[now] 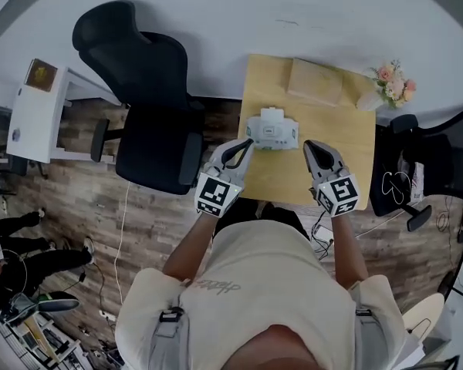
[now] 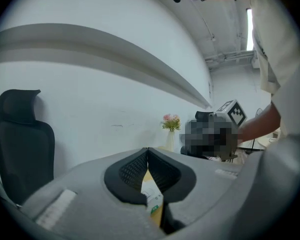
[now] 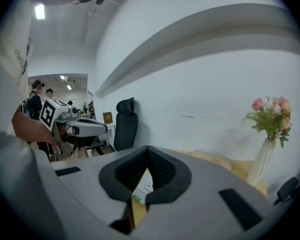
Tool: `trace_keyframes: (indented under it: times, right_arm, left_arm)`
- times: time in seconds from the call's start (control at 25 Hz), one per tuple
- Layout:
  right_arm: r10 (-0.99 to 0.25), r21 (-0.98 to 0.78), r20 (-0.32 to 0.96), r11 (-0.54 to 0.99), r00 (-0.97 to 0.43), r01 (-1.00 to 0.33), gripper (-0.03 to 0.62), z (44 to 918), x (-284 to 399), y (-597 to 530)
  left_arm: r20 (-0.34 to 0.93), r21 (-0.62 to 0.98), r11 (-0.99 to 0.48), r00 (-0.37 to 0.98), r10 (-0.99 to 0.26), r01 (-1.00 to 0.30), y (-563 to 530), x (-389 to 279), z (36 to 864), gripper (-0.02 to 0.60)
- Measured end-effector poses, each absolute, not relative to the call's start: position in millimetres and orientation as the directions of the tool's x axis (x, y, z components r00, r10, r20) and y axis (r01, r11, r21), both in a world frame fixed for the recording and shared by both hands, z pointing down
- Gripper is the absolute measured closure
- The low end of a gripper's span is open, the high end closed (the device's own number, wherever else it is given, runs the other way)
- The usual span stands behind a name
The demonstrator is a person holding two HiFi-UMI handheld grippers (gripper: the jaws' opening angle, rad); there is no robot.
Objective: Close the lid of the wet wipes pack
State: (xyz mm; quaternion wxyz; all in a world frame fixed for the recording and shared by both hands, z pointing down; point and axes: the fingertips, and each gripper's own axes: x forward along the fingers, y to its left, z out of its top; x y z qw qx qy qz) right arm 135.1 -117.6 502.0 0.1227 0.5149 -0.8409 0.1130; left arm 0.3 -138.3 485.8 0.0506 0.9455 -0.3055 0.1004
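Wipes pack (image 1: 272,132) lies on the surface (image 1: 355,156), just ahead of and between our left hand-held gripper (image 1: 245,145) and right hand-held gripper (image 1: 310,146). Its lid (image 1: 272,114) seems raised. We keep both pressed together and empty, probably so blunt tips can push it down.

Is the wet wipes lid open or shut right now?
Open, it seems: a white flap juts past the far edge of the wet wipes pack.
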Motion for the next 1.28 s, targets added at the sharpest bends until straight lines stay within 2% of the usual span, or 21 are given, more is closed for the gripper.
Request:
trace_keyframes:
  times: [0.52, 1.28]
  right_arm:
    - [-0.815, -0.074, 0.402, 0.426, -0.418, -0.902, 0.589, 553.2, 145.8, -189.7]
    - [-0.679, -0.170, 0.529, 0.503, -0.509, -0.847, 0.588, 677.5, 158.2, -258.4]
  left_arm:
    - [0.281, 0.093, -0.833, 0.817, -0.503, -0.545, -194.5, 18.5, 526.9, 0.563]
    - [0.433, 0.193, -0.736, 0.729, -0.530, -0.649, -224.0, 33.1, 612.7, 0.564]
